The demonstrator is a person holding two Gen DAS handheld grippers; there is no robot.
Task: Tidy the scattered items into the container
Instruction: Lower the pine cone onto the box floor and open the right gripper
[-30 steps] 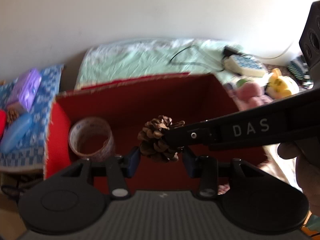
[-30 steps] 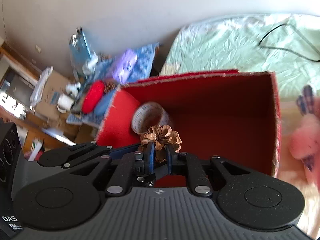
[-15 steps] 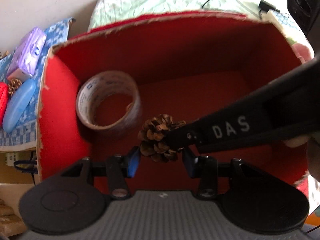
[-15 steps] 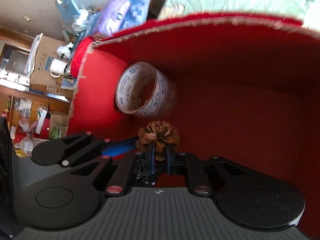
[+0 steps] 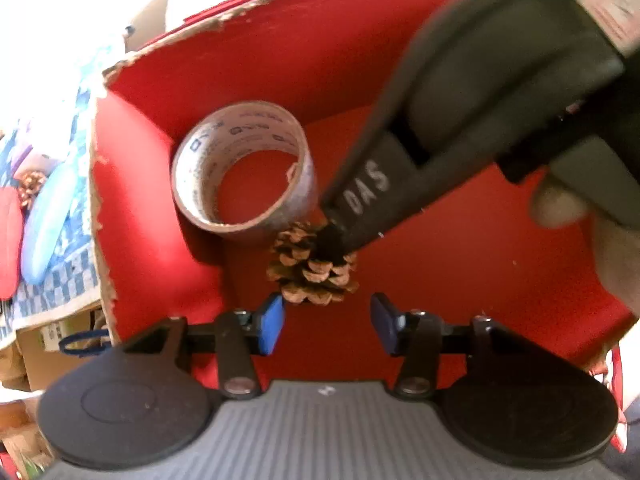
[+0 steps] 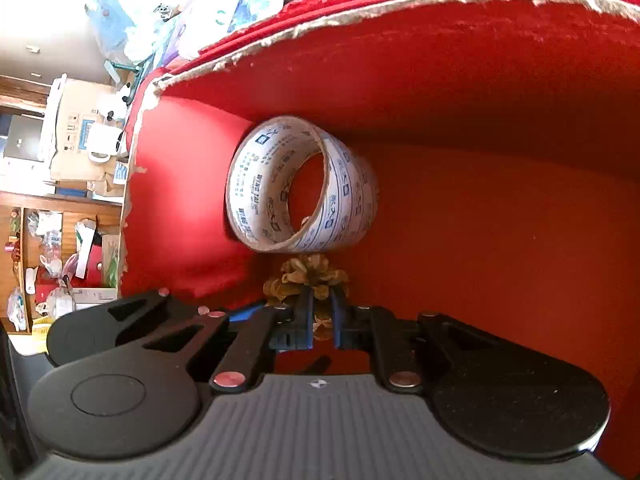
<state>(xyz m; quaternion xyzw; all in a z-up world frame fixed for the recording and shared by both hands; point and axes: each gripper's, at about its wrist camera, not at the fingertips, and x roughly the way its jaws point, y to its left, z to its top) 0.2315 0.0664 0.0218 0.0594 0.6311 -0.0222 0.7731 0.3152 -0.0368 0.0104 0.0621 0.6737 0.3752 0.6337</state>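
Note:
A brown pine cone (image 5: 312,268) is held deep inside the red box (image 5: 360,52), just in front of a roll of tape (image 5: 244,168) that lies in the box's left corner. My right gripper (image 6: 320,320) is shut on the pine cone (image 6: 306,276); in the left wrist view it reaches in from the upper right (image 5: 344,236). My left gripper (image 5: 326,320) is open and empty, its blue pads either side just below the cone. The tape roll (image 6: 300,184) and the red box wall (image 6: 500,80) fill the right wrist view.
Outside the box on the left, a blue case (image 5: 48,224), a red item (image 5: 8,244) and another pine cone (image 5: 30,184) lie on a blue checked cloth. Cardboard boxes and a white mug (image 6: 102,142) stand beyond the box's left wall.
Both grippers have moved down into the red box with the pine cone, closer to the tape roll. The right gripper now comes in more steeply from above.

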